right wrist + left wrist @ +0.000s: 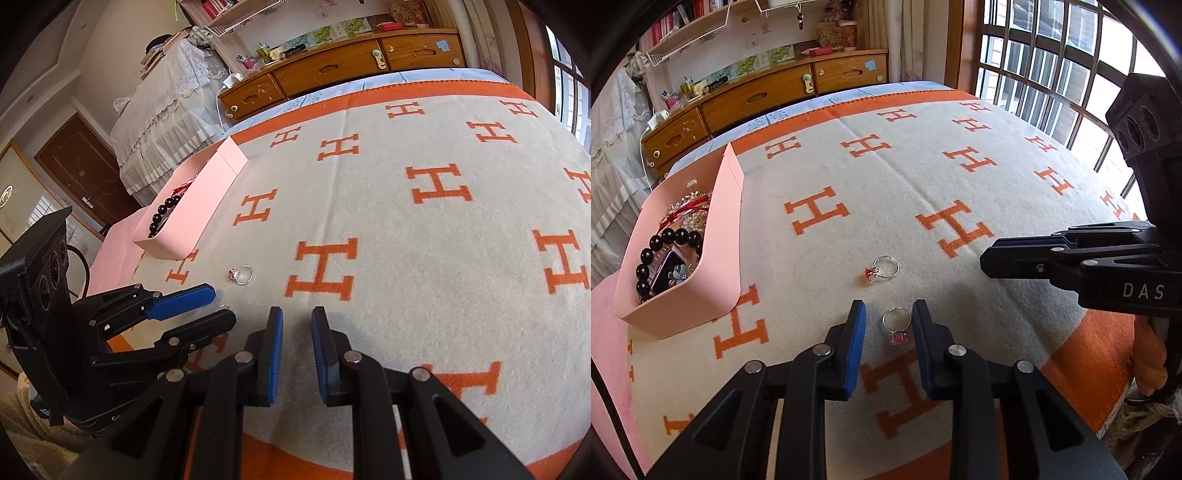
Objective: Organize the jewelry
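Note:
Two silver rings lie on the H-patterned blanket. A ring with a pink stone lies between the open fingers of my left gripper, not gripped. A ring with a red stone lies just beyond it; it also shows in the right wrist view. A pink box at the left holds a black bead bracelet, a watch and other jewelry. My right gripper is open and empty over the blanket, to the right of the left gripper.
The blanket covers a bed. A wooden drawer cabinet stands behind the bed. A barred window is at the right. A pink cloth lies under the box's left side.

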A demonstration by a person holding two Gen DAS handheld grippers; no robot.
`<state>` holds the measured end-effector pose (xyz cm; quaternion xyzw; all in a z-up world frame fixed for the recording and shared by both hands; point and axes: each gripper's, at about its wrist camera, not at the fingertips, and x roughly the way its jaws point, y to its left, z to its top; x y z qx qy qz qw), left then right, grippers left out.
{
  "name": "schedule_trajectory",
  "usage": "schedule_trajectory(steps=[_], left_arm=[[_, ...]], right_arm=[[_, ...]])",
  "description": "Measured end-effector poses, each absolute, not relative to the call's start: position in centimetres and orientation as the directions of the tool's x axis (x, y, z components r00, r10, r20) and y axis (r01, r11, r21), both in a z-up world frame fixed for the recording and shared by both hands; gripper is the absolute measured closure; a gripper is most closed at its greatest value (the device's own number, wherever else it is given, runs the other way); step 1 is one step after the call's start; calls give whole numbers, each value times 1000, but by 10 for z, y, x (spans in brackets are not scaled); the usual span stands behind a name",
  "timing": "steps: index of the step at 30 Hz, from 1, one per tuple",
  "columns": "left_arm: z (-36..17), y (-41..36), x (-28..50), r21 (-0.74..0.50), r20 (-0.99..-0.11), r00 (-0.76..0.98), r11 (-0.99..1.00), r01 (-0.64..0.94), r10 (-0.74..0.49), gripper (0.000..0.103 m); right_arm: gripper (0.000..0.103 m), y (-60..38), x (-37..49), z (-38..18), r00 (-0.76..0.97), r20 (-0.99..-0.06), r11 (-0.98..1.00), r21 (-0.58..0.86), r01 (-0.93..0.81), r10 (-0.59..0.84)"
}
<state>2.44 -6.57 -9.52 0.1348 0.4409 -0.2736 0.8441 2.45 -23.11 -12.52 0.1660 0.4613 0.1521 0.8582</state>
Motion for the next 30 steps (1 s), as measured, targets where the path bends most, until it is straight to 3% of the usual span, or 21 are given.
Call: schedule_trajectory(steps=[7, 11, 19, 24, 30], left_arm=[[-95, -55, 22, -48, -821, 454, 834, 549, -346, 90], [-95, -46, 22, -60, -825, 456, 855, 515, -333, 79], [-97, -44, 15, -27, -821, 479, 860, 509, -310, 79], [-96, -42, 15, -46, -818, 475, 859, 509, -325, 91], [-95, -35, 15, -79, -807, 477, 864, 498, -348, 93]], right_arm=[[87, -228, 23, -124, 531, -745, 906, 407, -116, 403], [87, -223, 22, -121, 534, -746, 910, 393, -128, 398], [87, -212, 24, -121, 524, -757, 916, 374, -143, 391], [87, -206, 24, -120, 523, -763, 922, 357, -150, 380], [87, -197, 27, -121, 513, -773, 926, 339, -165, 374]])
